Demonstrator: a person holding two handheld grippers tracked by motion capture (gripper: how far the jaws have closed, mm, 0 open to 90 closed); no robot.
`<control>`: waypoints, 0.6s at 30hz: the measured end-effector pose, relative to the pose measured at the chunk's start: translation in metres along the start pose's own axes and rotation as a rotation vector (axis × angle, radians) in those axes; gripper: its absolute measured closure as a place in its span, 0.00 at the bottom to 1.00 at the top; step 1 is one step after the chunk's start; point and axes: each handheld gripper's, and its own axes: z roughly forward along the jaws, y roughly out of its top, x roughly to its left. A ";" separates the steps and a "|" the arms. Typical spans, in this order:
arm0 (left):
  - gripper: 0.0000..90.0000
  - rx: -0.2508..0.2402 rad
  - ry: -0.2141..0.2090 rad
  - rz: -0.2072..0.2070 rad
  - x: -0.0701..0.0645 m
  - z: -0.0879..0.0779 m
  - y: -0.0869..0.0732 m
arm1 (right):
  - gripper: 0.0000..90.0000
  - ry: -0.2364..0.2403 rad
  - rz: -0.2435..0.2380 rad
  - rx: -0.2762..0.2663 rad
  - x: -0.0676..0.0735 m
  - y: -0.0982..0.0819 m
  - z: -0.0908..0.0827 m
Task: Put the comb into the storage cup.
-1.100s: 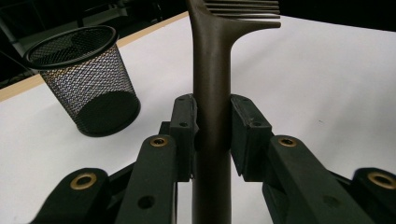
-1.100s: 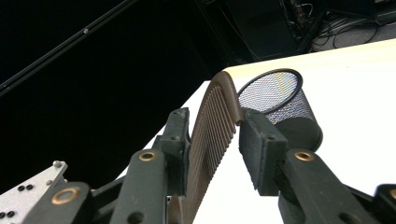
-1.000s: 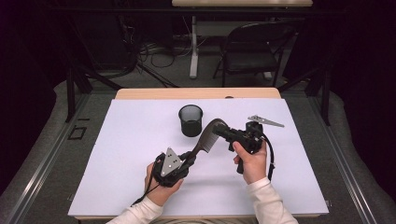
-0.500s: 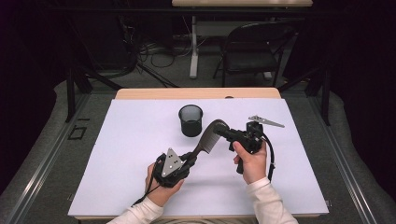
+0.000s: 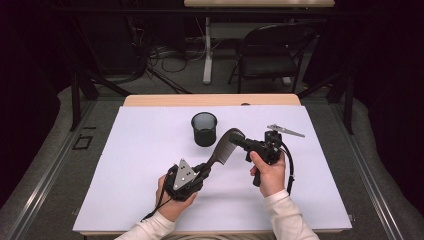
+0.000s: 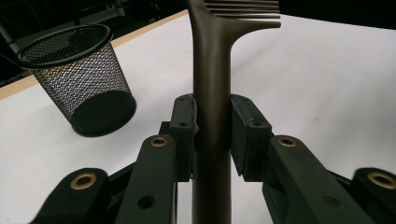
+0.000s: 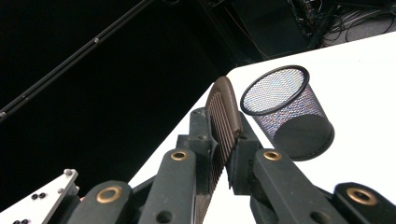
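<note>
A dark brown comb (image 5: 222, 150) hangs above the white table, slanting up to the right. My left gripper (image 5: 206, 169) is shut on its handle (image 6: 212, 93), one pad pressed on each side. My right gripper (image 5: 239, 141) reaches in from the right to the toothed head (image 7: 224, 116). Its jaws have just been closing with the head between them, and the pads now press on the teeth. A black mesh cup (image 5: 204, 129) stands upright just behind the comb, apart from it.
The white sheet (image 5: 140, 150) covers the table, with a wooden edge (image 5: 210, 100) at the back. A black chair (image 5: 272, 55) and cables on the floor lie beyond the table. The left gripper's grey plate (image 7: 46, 196) shows low in the right gripper view.
</note>
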 end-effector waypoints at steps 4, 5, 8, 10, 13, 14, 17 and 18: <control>0.80 0.000 0.000 -0.001 0.000 0.000 0.000 | 0.94 0.015 0.014 -0.004 -0.002 0.000 0.000; 0.80 0.000 -0.001 -0.001 0.000 0.000 0.000 | 0.94 0.019 0.022 -0.009 -0.002 -0.001 0.001; 0.80 0.000 -0.001 -0.001 0.000 0.000 0.000 | 0.95 0.026 0.030 -0.005 -0.003 -0.001 0.000; 0.80 0.000 0.000 0.000 0.000 0.000 0.000 | 0.95 0.028 0.032 -0.005 -0.003 -0.001 0.000; 0.80 -0.001 0.001 0.000 0.000 0.001 -0.001 | 0.96 0.035 0.040 -0.006 -0.003 -0.001 0.000; 0.80 0.000 0.001 0.000 0.000 0.001 -0.001 | 0.96 0.036 0.042 -0.008 -0.003 -0.001 0.001; 0.80 0.001 0.002 -0.001 0.000 0.001 -0.001 | 0.96 0.046 0.055 -0.007 -0.005 -0.002 0.001; 0.80 0.002 0.003 0.001 0.000 0.002 -0.002 | 0.96 0.047 0.057 -0.006 -0.005 -0.002 0.001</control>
